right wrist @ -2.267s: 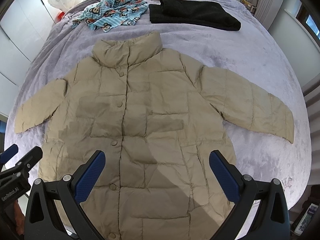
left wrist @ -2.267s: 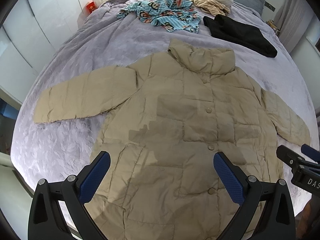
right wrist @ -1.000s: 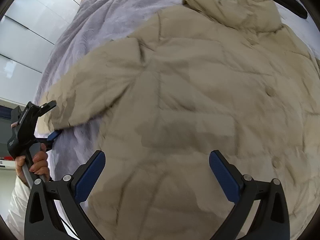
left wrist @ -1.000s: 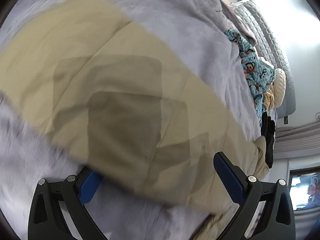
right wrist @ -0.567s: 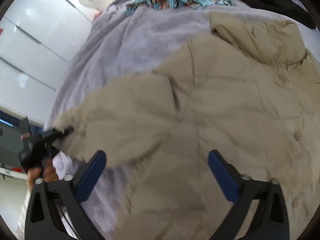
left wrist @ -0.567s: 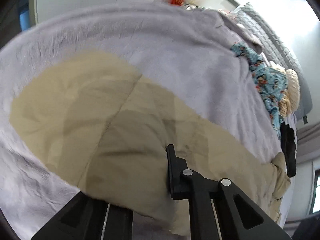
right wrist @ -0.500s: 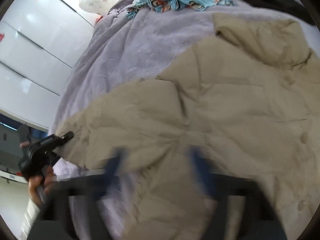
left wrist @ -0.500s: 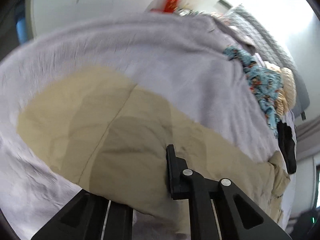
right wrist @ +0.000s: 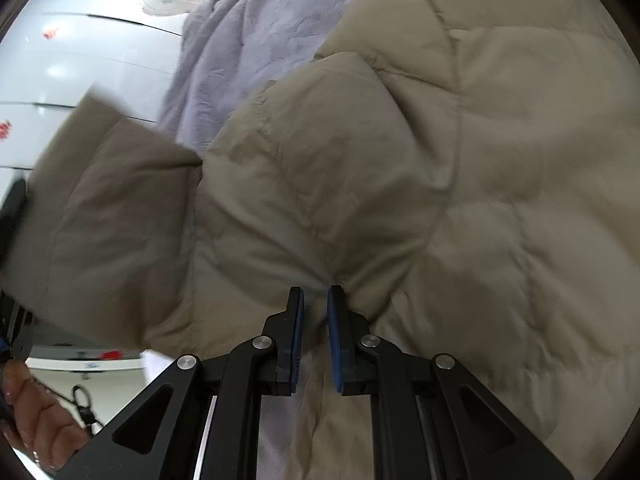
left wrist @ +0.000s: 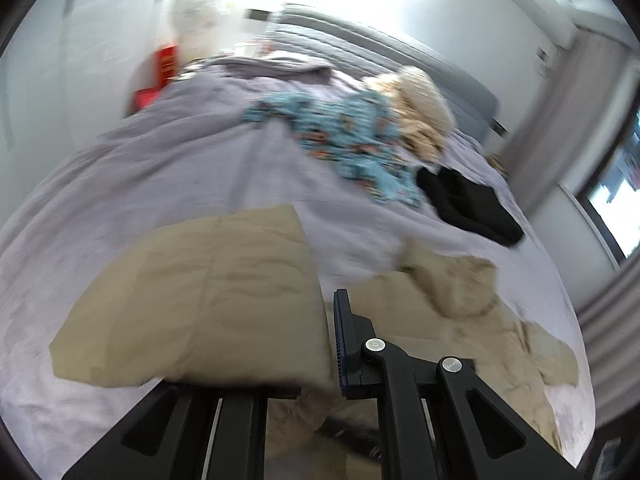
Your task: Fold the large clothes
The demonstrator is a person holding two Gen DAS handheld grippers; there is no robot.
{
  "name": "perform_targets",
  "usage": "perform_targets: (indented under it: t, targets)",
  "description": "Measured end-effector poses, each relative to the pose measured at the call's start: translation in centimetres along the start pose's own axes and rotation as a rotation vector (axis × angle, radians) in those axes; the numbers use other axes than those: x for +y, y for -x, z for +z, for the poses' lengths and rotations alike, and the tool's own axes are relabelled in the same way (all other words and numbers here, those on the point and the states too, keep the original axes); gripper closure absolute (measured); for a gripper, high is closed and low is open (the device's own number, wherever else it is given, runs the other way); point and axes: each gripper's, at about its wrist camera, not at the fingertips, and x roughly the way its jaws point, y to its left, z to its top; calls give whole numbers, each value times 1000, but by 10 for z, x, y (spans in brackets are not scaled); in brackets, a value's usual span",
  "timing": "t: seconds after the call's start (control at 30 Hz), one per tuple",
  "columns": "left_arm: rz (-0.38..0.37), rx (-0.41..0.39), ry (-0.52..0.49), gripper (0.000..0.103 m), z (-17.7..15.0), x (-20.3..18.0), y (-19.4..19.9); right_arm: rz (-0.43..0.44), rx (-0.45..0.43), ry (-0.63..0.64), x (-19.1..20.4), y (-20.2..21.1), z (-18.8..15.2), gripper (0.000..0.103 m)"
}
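Beige quilted jacket (left wrist: pixel 208 304) on the lavender bedspread (left wrist: pixel 168 172), with both grippers clamped on it. Compared with the view 2.3 s earlier, when both sets of blue-padded fingers stood wide apart above the jacket lying flat with sleeves outspread, the left gripper (left wrist: pixel 320 364) now has its fingers closed on the jacket's sleeve (left wrist: pixel 200 312), only the right finger's blue pad (left wrist: pixel 340 344) being visible beside the cloth, and the sleeve is lifted and drawn across in front of the camera. The right gripper (right wrist: pixel 315 336) has its fingers narrowed to a slim gap, pinching a fold of the jacket (right wrist: pixel 400 168) near where sleeve meets body; the fabric puckers toward the pads. The left wrist view alone shows the far end of the bed: the blue patterned garment (left wrist: pixel 344 148), the cream bundle (left wrist: pixel 420 116), the black folded garment (left wrist: pixel 468 204), the jacket's collar (left wrist: pixel 448 280) and a red item (left wrist: pixel 160 68) by the wall, all blurred by motion. The right wrist view alone shows the raised sleeve (right wrist: pixel 104 216) hanging at left, the white wardrobe doors (right wrist: pixel 80 52) behind it, and the person's left hand (right wrist: pixel 36 420) at the lower left edge.
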Motion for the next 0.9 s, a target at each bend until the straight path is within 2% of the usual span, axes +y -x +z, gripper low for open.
perform_targets:
  t: [0.07, 0.2, 0.27, 0.33, 0.4, 0.43, 0.53, 0.6, 0.63, 0.67, 0.73, 0.83, 0.9]
  targets:
    - [-21, 13, -59, 90, -2, -42, -11, 22, 2, -5, -8, 17, -3, 89]
    - [-51, 37, -194, 89, -14, -134, -42, -43, -67, -10, -45, 86, -8, 89]
    - [-43, 48, -279, 89, -31, -168, -61, -117, -117, -24, -72, 125, -10, 89]
    - [-14, 99, -374, 89, -58, -209, -91, -222, -174, -44, -106, 170, -13, 89]
    - [16, 157, -426, 89, -81, -224, -118, -279, -198, -73, -134, 200, -16, 90]
    - [41, 202, -462, 89, -99, -236, -135, -295, -202, -88, -146, 208, -15, 90]
    - [111, 264, -538, 89, -133, -246, -163, -320, -216, -137, -179, 233, -18, 90]
    - [148, 295, -585, 77, -150, -250, -172, -314, -227, -159, -190, 240, -21, 89]
    - [140, 310, -589, 59, -153, -251, -171, -306, -233, -170, -197, 240, -20, 89]
    - [130, 316, -588, 34, -155, -250, -171, -299, -234, -175, -198, 238, -16, 89]
    - [111, 293, -602, 17, -158, -256, -160, -284, -238, -176, -201, 240, -14, 89]
    - [88, 268, -617, 17, -157, -259, -140, -289, -247, -168, -199, 240, -14, 89]
    - [42, 264, -584, 17, -151, -251, -116, -313, -251, -154, -194, 244, -17, 87]
